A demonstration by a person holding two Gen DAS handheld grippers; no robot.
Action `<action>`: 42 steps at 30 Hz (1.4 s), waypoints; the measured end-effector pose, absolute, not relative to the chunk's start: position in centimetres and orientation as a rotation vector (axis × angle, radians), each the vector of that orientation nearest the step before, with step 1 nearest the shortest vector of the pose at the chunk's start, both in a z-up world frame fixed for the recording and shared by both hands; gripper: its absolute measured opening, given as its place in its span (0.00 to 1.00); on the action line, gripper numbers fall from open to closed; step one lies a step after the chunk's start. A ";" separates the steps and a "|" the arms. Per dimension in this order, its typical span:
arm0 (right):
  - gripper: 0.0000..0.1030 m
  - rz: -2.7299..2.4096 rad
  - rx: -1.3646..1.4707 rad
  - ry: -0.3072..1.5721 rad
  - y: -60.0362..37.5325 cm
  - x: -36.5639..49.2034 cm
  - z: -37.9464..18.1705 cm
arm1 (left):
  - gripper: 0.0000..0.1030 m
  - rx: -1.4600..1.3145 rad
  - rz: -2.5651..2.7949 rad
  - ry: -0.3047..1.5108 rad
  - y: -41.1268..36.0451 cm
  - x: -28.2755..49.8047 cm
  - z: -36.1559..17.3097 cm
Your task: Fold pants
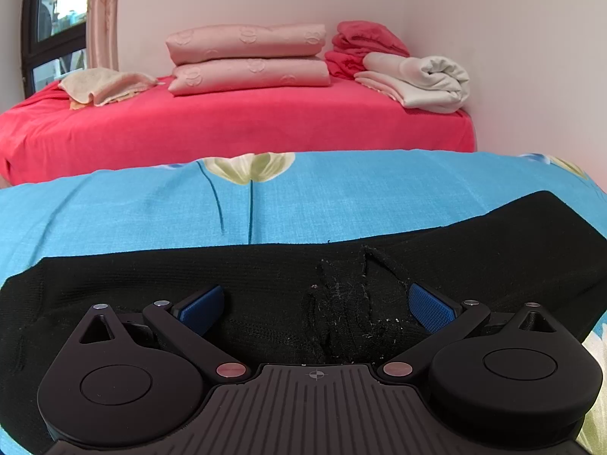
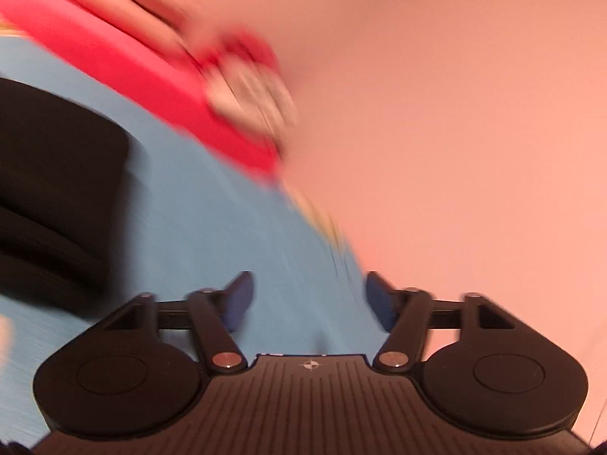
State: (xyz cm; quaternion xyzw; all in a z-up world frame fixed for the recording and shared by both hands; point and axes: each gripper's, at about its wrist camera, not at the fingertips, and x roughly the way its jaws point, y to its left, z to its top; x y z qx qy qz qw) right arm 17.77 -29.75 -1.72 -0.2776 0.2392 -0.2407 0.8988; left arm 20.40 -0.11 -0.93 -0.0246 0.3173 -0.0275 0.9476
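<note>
Pants: the black pants (image 1: 265, 276) are lying flat across the blue floral sheet (image 1: 341, 197), apparently already folded into a band; the right wrist view is showing layered edges at one end (image 2: 57, 189).
Left tongs: the left tongs (image 1: 316, 309) are hovering low over the pants, spread wide, gripping nothing — a bunched, linty patch (image 1: 353, 314) is sitting between the pads.
Right tongs: the right tongs (image 2: 307, 299) are spread over bare sheet beside the pants, holding nothing; the view is smearing with motion blur.
Risk: closing on the bunched patch is likely catching only the top layer — the fold underneath would be sliding apart. The fast-moving right tongs could be snagging the sheet instead of cloth.
Count: one pair of pants, two tongs, one red bed (image 1: 227, 129) behind, with two pink folded quilts (image 1: 246, 58), one red pile (image 1: 360, 45), one white bundle (image 1: 417, 79), one beige towel (image 1: 102, 85).
</note>
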 end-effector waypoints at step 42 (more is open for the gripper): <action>0.71 0.577 -0.701 0.362 -4.5 5.1 2.9 | 1.00 -0.239 0.284 0.778 19.7 14.1 0.5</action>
